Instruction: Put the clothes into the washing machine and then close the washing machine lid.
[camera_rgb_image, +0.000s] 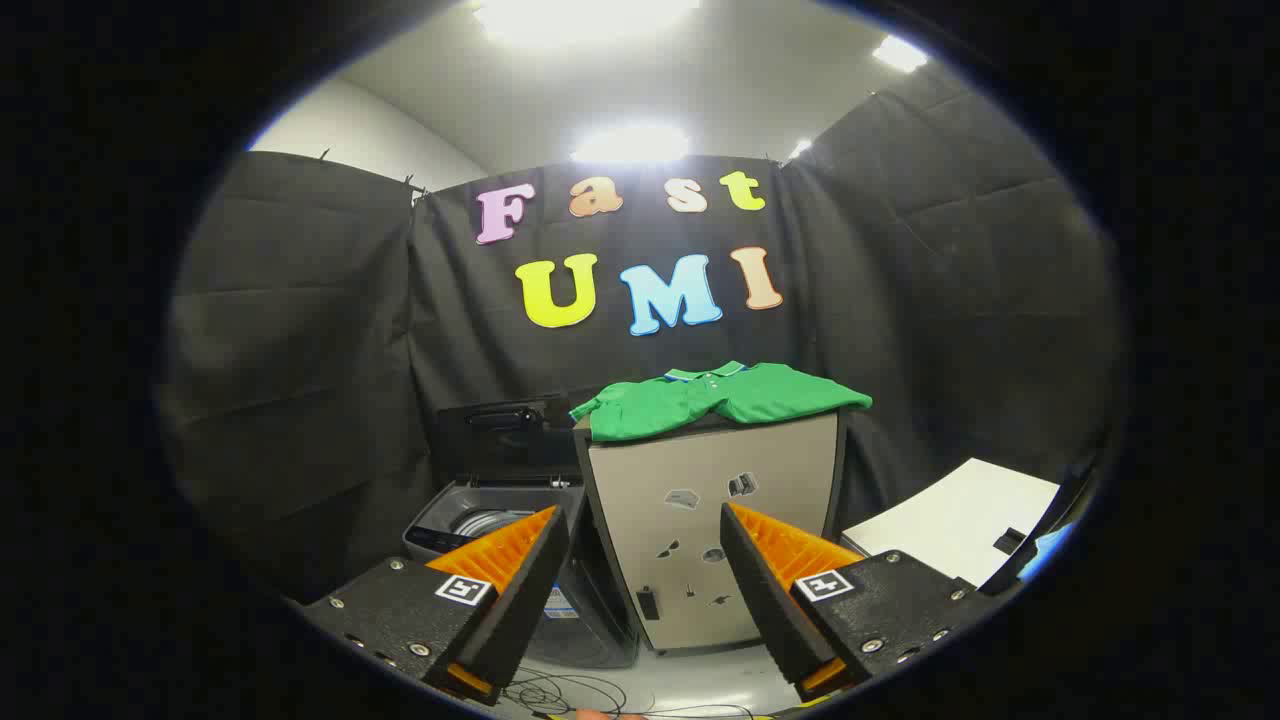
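Task not yet begun: green polo shirt (718, 398) lies atop the beige cabinet (710, 530), well beyond the gripper (645, 535), fingers apart and empty; washing machine (500, 525) beside cabinet, lid (505, 435) raised.

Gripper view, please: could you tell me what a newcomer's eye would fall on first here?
The bright green shirt stands out first, lying spread on top of a beige cabinet beyond the fingers. To the cabinet's left sits the washing machine with its lid raised. The gripper is open, its fingers apart with nothing between them, pointing at the cabinet's front.
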